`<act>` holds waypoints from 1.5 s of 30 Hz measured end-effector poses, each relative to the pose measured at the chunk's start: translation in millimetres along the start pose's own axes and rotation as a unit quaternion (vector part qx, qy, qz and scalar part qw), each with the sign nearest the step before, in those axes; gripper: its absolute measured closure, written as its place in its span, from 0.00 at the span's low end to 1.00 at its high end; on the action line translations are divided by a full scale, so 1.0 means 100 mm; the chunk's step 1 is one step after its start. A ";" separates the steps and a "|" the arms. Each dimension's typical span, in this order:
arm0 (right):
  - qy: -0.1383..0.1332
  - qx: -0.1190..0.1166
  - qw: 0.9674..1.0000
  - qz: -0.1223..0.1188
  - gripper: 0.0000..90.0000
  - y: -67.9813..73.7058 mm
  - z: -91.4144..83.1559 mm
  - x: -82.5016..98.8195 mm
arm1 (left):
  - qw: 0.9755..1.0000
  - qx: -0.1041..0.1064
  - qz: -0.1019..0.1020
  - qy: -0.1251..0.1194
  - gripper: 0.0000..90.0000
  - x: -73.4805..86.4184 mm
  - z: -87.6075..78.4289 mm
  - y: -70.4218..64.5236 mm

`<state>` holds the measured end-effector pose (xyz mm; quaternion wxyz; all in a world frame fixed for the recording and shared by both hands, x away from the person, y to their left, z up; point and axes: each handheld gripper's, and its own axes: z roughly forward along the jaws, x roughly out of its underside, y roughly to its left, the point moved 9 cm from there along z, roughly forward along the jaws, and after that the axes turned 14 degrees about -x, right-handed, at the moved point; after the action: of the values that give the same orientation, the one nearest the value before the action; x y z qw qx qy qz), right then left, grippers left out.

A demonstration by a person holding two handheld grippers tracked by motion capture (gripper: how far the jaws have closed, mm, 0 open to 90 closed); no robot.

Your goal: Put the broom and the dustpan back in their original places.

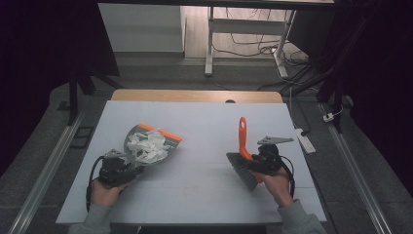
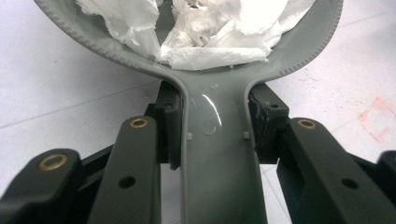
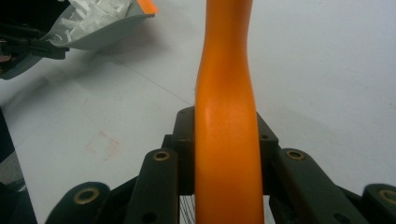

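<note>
The left hand-held gripper (image 1: 130,170) is clamped on the grey handle of the dustpan (image 1: 152,145), which rests on the left half of the white bench (image 1: 204,126); its pan is heaped with torn white paper scraps (image 2: 210,32); the right hand-held gripper (image 1: 253,163) is clamped on the orange handle of the brush (image 1: 243,153), on the right half of the bench, well apart from the pan.

The dustpan looks like light, stiff plastic, smooth and probably a little slippery, so the narrow handle neck just below the bowl is the sound place to hold it; the paper is feather-light and loose, and would likely spill if the pan tips toward its orange lip. The brush handle is rigid and glossy; its bristles are soft and will bend.

The dustpan's long axis runs from the left hand up and to the right, mouth pointing away from the person; the brush's handle points away toward the far edge, the bristle head nearer the person, though whether the bristles touch the bench is hard to judge.
</note>
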<state>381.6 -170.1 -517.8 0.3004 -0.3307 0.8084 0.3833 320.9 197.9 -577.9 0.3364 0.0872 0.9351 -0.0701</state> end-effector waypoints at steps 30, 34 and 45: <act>0.051 0.017 0.996 0.067 0.78 -0.33 0.21 0.23 | 0.993 -0.064 -0.095 0.036 0.68 0.02 0.30 0.09; 0.053 0.020 0.995 0.083 0.78 -0.42 0.20 0.24 | 0.993 -0.066 -0.090 0.042 0.68 0.02 0.33 0.06; 0.065 0.010 0.993 0.101 0.75 -0.61 0.19 0.26 | 0.994 -0.060 -0.078 0.037 0.62 0.02 0.32 0.04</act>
<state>416.7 -192.4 -572.9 0.2103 -0.2688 0.8592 0.3813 340.1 195.4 -603.9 0.2997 -0.0041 0.9533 -0.0371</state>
